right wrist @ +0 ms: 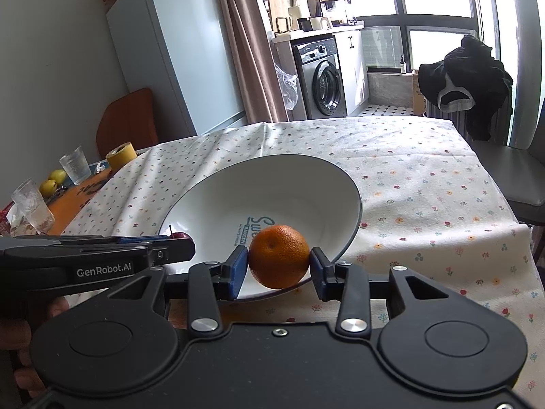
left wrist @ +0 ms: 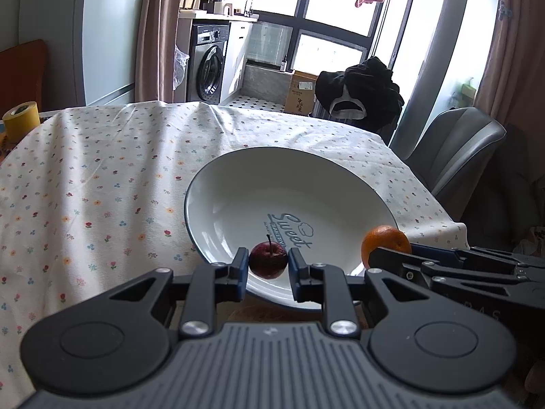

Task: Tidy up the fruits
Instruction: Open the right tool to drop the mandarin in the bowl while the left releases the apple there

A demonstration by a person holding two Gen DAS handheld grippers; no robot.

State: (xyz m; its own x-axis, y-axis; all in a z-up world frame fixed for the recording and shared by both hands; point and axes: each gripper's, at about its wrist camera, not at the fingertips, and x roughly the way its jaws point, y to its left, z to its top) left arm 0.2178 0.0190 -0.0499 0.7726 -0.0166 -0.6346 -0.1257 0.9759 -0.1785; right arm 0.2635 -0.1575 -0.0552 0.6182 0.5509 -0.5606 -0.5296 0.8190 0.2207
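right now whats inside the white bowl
Only the blue Sweet print shows on the white bowl floor. The apple and orange are gripper-held at its near rim; their undersides are hidden.

Both grippers are black with blue pads (right wrist: 238,266) and shiny round silver screws. The left gripper (right wrist: 177,248) has white letters, "GenRobot.AI", on its side.

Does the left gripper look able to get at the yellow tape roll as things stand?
Probably not: the left gripper is shut on the apple over the plate, and the tape roll sits far off at the table's edge.
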